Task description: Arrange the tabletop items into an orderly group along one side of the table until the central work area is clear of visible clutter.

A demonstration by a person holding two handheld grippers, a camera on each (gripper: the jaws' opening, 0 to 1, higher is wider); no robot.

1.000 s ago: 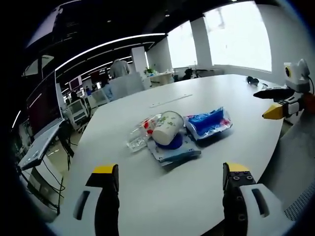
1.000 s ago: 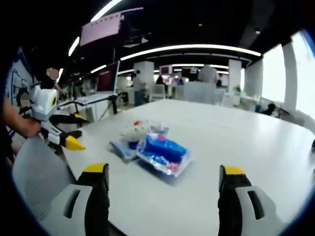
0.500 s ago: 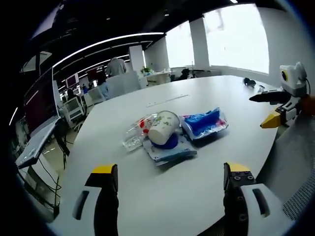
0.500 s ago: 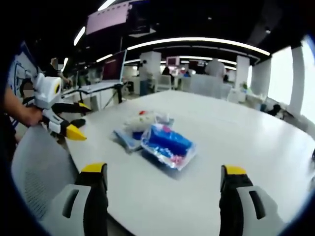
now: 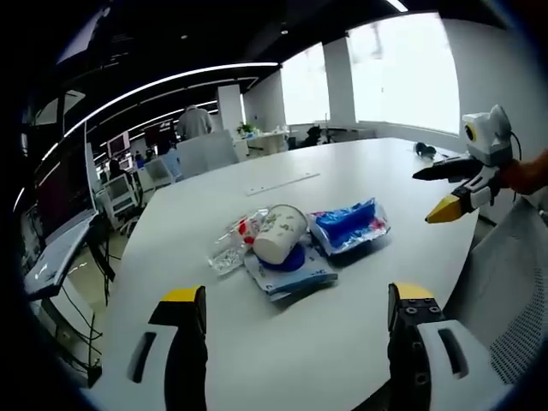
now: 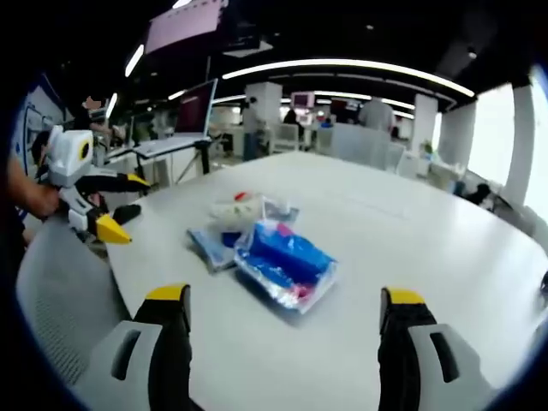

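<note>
So far nothing is held: the left gripper (image 5: 297,321) has its fingers (image 5: 185,318) spread wide at the bottom of the left gripper view, with bare counter (image 5: 342,197) between them. The right gripper (image 6: 282,324) likewise has its fingers (image 6: 169,318) spread and empty at the bottom of the right gripper view. Each gripper also shows in the other's view, at the right edge of the left gripper view and the left edge of the right gripper view, off the counter's edge and apart from the items.

Just beyond the fingers, near the middle of both frames, sits the clutter, bunched in one loose pile. A paper cup (image 5: 279,233) lies tipped on its side on a flat blue packet (image 5: 291,272). A blue plastic pack (image 5: 348,225) touches that packet on its right in the left gripper view, and it is the nearest item in the right gripper view (image 6: 284,263). A crumpled clear wrapper (image 5: 226,248) with red print lies at the pile's left.

Judging from this, the work has barely begun: the pile looks to lie toward the near end rather than lined up along an edge, and every piece remains to be picked up and lined up. The wide white surface past it looks bare, apart from a pale strip (image 5: 282,180) toward the upper middle and small dark things (image 5: 425,151) at the upper right.
</note>
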